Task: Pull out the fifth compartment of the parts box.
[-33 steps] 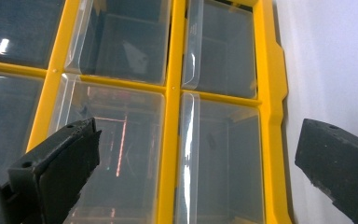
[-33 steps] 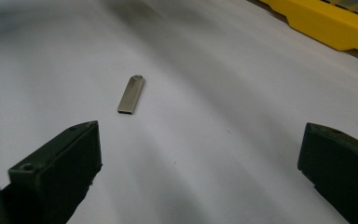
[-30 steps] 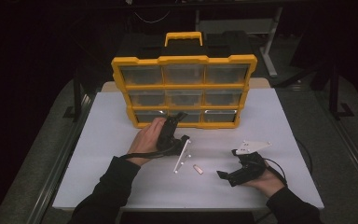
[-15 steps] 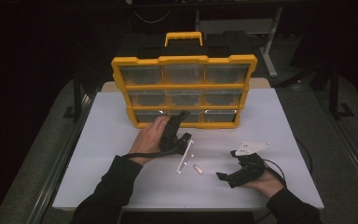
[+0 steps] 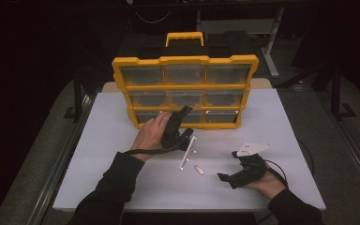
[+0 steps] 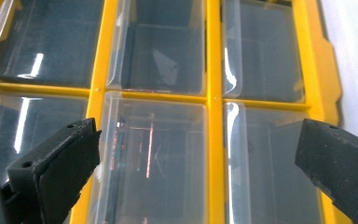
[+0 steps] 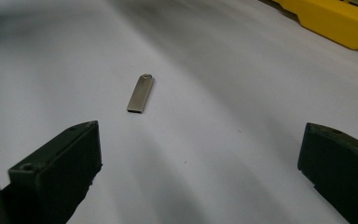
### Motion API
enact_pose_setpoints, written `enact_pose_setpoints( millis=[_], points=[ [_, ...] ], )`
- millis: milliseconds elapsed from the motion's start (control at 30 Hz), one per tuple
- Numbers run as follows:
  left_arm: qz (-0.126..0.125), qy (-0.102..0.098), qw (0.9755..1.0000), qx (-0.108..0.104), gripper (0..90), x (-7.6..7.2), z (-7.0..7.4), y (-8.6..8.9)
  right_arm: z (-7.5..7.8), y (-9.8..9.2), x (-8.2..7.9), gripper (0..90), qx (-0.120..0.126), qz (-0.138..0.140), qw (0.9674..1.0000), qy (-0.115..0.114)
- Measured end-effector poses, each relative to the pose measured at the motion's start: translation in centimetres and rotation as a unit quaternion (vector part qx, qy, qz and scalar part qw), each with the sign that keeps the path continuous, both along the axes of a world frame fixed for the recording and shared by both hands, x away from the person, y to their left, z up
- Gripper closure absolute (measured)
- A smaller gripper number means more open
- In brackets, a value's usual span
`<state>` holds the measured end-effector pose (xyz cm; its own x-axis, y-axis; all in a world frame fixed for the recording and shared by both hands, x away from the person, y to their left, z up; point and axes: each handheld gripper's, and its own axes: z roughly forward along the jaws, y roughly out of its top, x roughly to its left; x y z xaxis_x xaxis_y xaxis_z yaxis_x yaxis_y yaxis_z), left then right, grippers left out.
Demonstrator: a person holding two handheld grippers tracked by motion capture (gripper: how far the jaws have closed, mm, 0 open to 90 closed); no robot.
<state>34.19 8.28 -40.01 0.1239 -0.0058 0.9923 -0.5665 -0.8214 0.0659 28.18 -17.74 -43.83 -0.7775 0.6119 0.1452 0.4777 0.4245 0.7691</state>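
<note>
A yellow organizer (image 5: 185, 60) with clear drawers stands upright at the back of the white table (image 5: 122, 183). My left gripper (image 5: 183, 112) points at its bottom row, near the middle drawer. In the left gripper view the left gripper (image 6: 196, 163) is open, its jaws wide on either side of a clear drawer front (image 6: 154, 163), touching nothing. A small silver metal stick (image 5: 198, 169) lies flat on the table. My right gripper (image 5: 228, 165) rests low to the right of it, open. In the right gripper view the metal stick (image 7: 140, 93) lies ahead of the open right gripper (image 7: 200, 172), apart from it.
The drawers in the left gripper view look dark inside behind the yellow frame (image 6: 210, 98). A corner of the organizer (image 7: 335, 21) shows at the top right of the right gripper view. Dark floor and stands surround the table.
My left gripper has crept slightly forward and to the right, toward the organizer's bottom row. The right gripper and the metal stick have stayed where they were.
</note>
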Motion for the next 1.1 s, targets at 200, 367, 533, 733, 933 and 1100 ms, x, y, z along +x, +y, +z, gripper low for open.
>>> enact_pose_setpoints(
  millis=[200,367,533,733,933,1100],
  points=[
    [0.0,-0.009,1.0,0.001,0.0,0.3,0.5,-0.1,0.0,0.0,0.0,0.0,-0.001,0.003,1.0,-0.003],
    [0.001,-0.016,0.9999,0.002,0.0,0.5,1.0,-0.2,0.0,0.0,0.0,0.0,-0.001,0.003,1.0,-0.004],
    [0.002,-0.021,0.9998,0.002,0.0,0.8,1.3,-0.2,0.1,-0.1,0.0,0.0,-0.001,0.004,1.0,-0.004],
    [0.005,-0.027,0.9996,0.003,0.0,1.1,1.7,-0.1,0.0,0.0,0.0,0.0,-0.002,0.005,1.0,-0.005],
    [0.009,-0.033,0.9994,0.0,0.0,1.4,2.2,0.1,0.1,0.0,-0.1,0.0,-0.002,0.005,1.0,-0.006],
    [0.012,-0.038,0.9992,-0.001,0.0,1.7,2.7,0.1,0.1,-0.1,-0.1,0.0,-0.002,0.004,1.0,-0.006]
  ],
)
